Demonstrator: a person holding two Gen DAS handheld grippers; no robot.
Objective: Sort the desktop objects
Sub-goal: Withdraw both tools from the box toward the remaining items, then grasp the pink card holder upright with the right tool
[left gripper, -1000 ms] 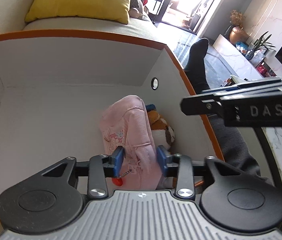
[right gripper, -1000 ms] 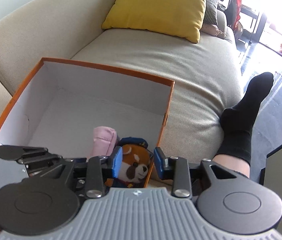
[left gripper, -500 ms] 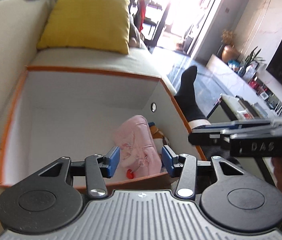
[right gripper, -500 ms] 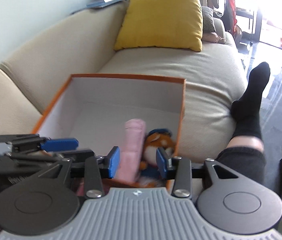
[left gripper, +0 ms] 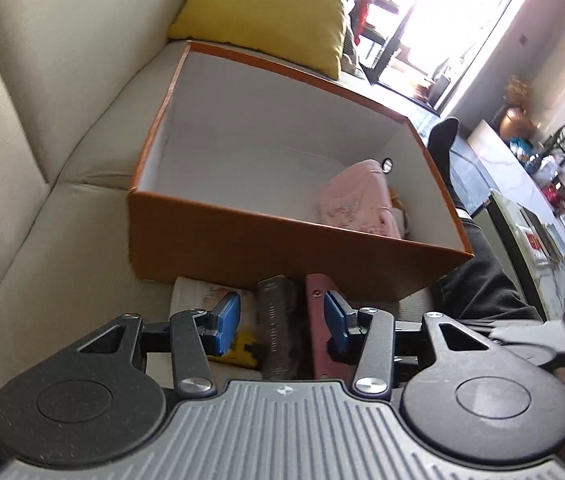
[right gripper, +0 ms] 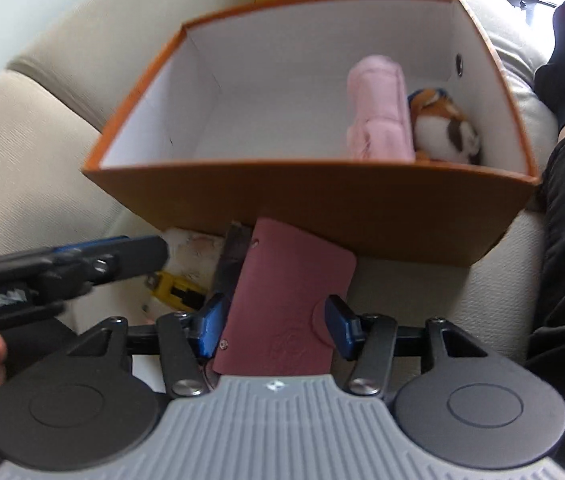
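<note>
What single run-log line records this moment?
left gripper: open, empty | right gripper: open over maroon leather wallet | orange cardboard box: holds pink fabric pouch, orange-white plush toy

Pink pouch & plush in orange box

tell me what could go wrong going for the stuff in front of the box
The maroon wallet, grey book and yellow utility knife lie packed together against the orange box, so the open right gripper might catch two at once. Pushing forward could also shove the box along the sofa. The left gripper is close by, so the two might collide.
</note>
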